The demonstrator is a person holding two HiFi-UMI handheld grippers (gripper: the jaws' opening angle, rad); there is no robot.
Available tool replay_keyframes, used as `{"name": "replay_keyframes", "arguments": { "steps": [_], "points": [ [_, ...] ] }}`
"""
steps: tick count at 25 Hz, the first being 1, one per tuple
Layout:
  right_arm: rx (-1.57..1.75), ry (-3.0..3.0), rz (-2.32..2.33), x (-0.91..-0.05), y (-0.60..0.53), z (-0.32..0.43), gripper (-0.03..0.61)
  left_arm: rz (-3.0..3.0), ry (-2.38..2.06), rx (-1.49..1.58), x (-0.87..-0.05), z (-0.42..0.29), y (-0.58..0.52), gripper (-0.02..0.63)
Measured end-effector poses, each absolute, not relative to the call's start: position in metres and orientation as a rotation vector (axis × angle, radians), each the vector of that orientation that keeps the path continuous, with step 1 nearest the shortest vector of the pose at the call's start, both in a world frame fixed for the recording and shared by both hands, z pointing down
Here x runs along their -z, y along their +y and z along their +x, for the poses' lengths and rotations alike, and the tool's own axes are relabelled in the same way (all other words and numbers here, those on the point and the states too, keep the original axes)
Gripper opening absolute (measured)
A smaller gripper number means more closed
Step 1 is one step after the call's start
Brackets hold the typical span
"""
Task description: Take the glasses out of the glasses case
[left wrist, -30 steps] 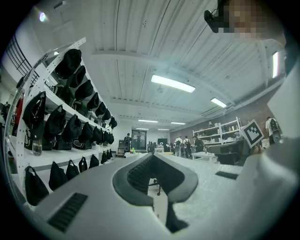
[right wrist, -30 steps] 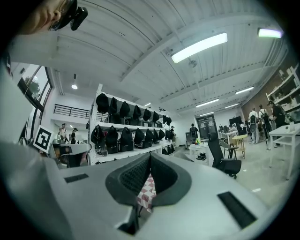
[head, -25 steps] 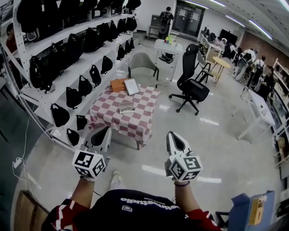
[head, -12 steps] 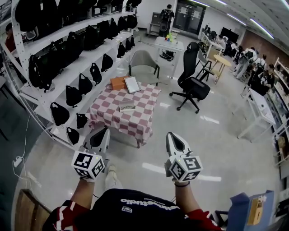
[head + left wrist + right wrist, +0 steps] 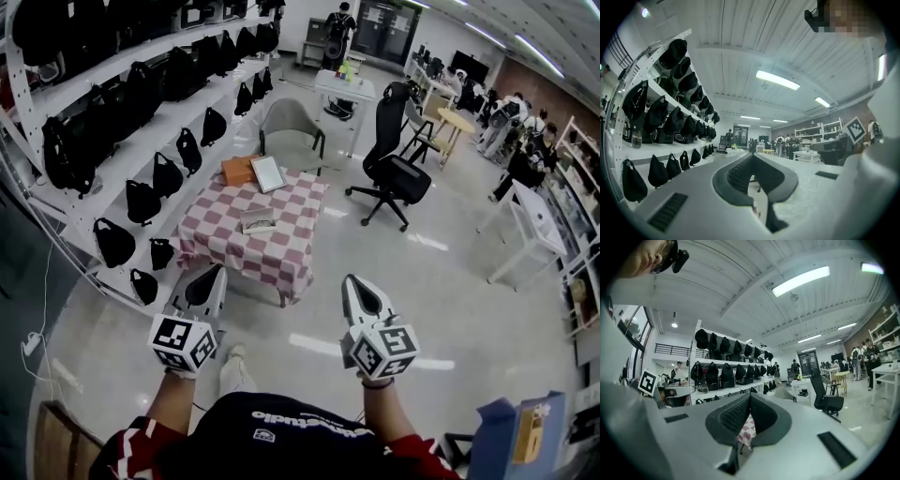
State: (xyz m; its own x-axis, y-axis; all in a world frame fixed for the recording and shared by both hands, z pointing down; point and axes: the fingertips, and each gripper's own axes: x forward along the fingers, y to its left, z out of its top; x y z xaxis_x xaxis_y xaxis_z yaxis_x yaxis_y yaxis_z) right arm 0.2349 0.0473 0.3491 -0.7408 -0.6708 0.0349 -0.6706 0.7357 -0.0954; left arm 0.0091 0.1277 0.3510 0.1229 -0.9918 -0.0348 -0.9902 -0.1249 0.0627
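Observation:
A pale glasses case (image 5: 259,223) lies in the middle of a small table with a red-and-white checked cloth (image 5: 281,253), well ahead of me. I cannot see whether glasses are inside it. My left gripper (image 5: 217,270) and right gripper (image 5: 349,279) are held at waist height over the floor, short of the table, both shut with nothing between the jaws. In the left gripper view the jaw tips (image 5: 751,155) meet. In the right gripper view the jaw tips (image 5: 750,395) meet too, with a patch of checked cloth (image 5: 747,431) showing below them.
An orange box (image 5: 240,172) and a white framed board (image 5: 269,173) rest at the table's far end. White shelving with black bags (image 5: 141,141) runs along the left. A grey armchair (image 5: 291,127) and a black office chair (image 5: 396,164) stand beyond the table. People stand far back.
The view has moved forward a little toward the table; shelves and table sit slightly lower and nearer. Both grippers keep the same pose and stay shut.

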Motion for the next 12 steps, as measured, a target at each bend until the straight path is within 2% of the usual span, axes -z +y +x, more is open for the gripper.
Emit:
{"name": "replay_keyframes", "arguments": {
  "steps": [12],
  "points": [
    [0.167,2.904,-1.193,-0.351,-0.009,0.195,-0.006,2.391,-2.027,0.072,-0.353,-0.031,0.062,0.005]
  ]
}}
